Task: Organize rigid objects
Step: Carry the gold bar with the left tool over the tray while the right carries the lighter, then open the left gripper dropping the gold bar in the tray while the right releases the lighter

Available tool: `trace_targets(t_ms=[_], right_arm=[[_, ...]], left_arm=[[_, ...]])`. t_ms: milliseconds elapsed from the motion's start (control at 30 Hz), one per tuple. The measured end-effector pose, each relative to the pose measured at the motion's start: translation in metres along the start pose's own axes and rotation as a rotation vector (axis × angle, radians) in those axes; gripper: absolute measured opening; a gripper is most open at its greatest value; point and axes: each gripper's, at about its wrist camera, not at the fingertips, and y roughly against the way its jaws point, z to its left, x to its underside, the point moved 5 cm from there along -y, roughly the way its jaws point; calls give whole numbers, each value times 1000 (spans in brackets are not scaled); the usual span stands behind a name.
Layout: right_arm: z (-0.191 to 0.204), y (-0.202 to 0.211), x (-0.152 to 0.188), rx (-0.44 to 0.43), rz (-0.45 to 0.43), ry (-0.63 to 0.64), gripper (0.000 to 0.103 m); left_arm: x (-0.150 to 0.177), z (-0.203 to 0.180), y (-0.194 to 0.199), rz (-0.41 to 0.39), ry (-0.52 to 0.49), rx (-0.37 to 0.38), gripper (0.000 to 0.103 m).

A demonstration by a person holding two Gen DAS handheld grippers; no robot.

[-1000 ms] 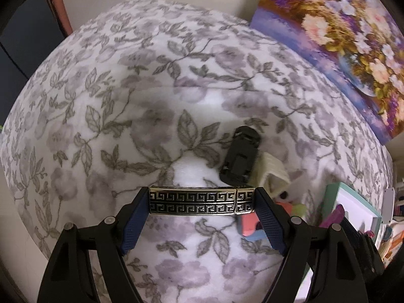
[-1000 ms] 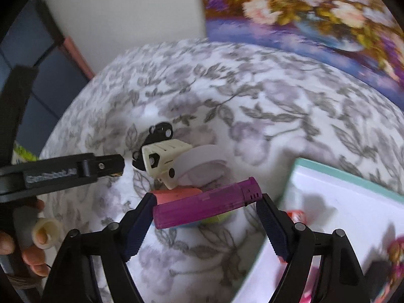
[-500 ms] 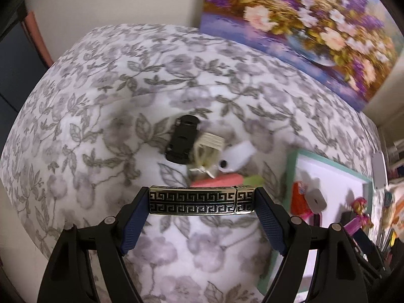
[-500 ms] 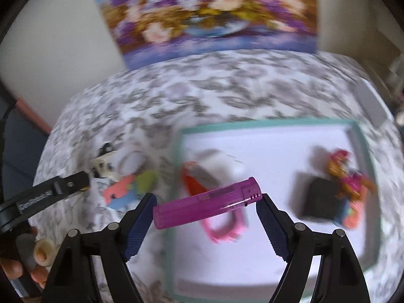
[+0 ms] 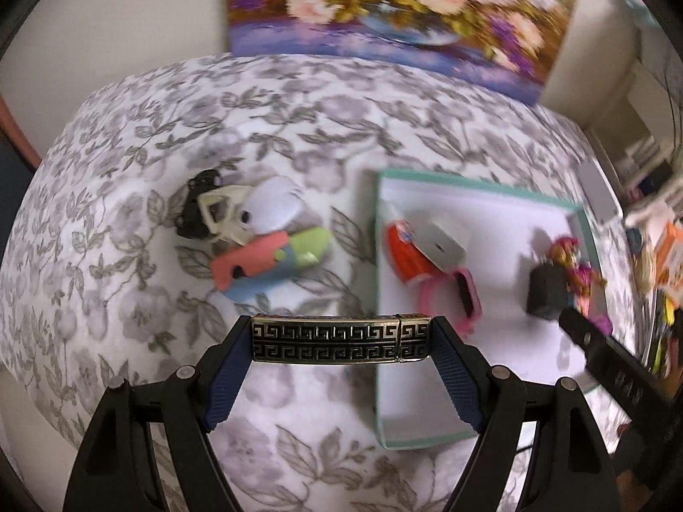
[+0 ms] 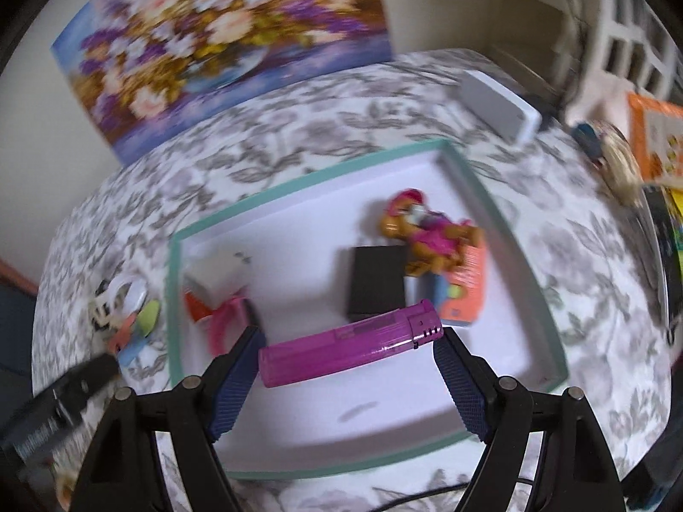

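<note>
- Two fisheye views look steeply down on a bench (image 5: 128, 307) covered by a white cloth printed with grey leaves and flowers; the cloth fills most of both views.
- Behind the bench stands a plain pale wall, and a large flower painting (image 6: 222, 42) in purple, gold and pink leans against it at the bench's far edge.
- At the right side of the room, blurred white shelving and a heap of coloured books and packets crowd the bench's end.
- On the cloth sits a shallow white tray with a teal rim (image 6: 175, 298); inside it lie a black box (image 6: 375, 281), a small pink-and-orange figure (image 6: 427, 230), an orange card, a red tube and a pink strap.
- Left of the tray, apart from it, a small pile (image 5: 256, 239) rests on the cloth: a black toy car, a cream part, a white piece, and coral, green and blue shapes.
- A pale flat case lies on the cloth beyond the tray's far corner.
- The left hand-held gripper (image 5: 341, 341) clamps a metal lighter with a key pattern (image 5: 337, 337) crosswise between its blue pads, over the cloth at the tray's near left edge.
- The right hand-held gripper (image 6: 348, 350) grips a purple lighter (image 6: 350, 345) end to end above the tray's floor.
</note>
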Motion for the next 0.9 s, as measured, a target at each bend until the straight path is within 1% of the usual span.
trace_targets(t_ms=[100,200,400,600,900], right_arm=[[-18,-1,0,24,4,-41,83],[-28,-3,-1,29,14,-67,83],[-34,-15,5,28,61,-69,84],[-32,-29,11,33,111,-44,84],[-35,-46,20,33,170,-40,84]], left_arm=[[9,-18,0,8,-42,6,82],[15,-36,-5,20,-100,8,82],[25,-62,-13,56,-193,5,82],[33,-77,-22,81,-266,-23,82],[39,-86,-42,142,-312,-41,82]])
